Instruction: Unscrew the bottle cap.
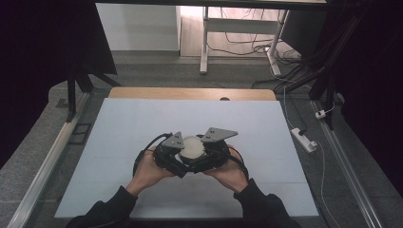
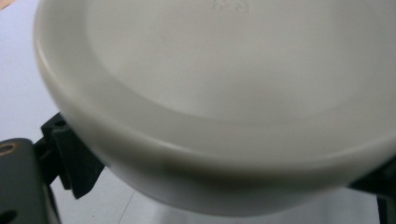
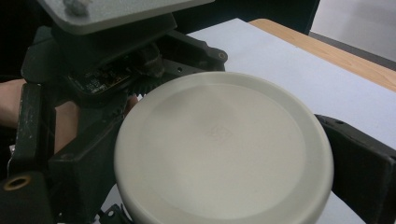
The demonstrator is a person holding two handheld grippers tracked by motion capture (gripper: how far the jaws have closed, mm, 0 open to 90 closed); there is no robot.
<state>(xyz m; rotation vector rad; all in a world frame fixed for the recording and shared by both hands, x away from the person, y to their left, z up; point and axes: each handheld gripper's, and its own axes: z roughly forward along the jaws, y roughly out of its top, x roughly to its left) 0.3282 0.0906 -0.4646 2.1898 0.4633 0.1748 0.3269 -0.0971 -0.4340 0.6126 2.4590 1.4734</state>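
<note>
In the high view both grippers, the left gripper (image 1: 175, 151) and the right gripper (image 1: 212, 146), meet around a white lid (image 1: 193, 147) above the table (image 1: 142, 123). The right gripper view shows what the high view hides: black jaws press the lid (image 3: 224, 149) from two sides, and the left gripper (image 3: 93, 70) is close behind it. In the left gripper view the lid (image 2: 224, 93) sits between its own jaws, which hold its rim.

Cream-white round lid (image 1: 192, 147), black grippers, pale blue-white mat (image 1: 142, 123), tan wooden table edge (image 1: 190, 93)

Both forearms come in from the near edge in dark sleeves and angle inward, so the two hands meet close together. The left hand (image 1: 148, 168) holds the left hand-held gripper (image 1: 177, 153), the right hand (image 1: 229, 172) the right hand-held gripper (image 1: 205, 151). Their heads face each other, nearly touching. Each hand-held gripper's jaws stand wide apart, bracing opposite sides of one round white lid (image 1: 192, 147).
</note>
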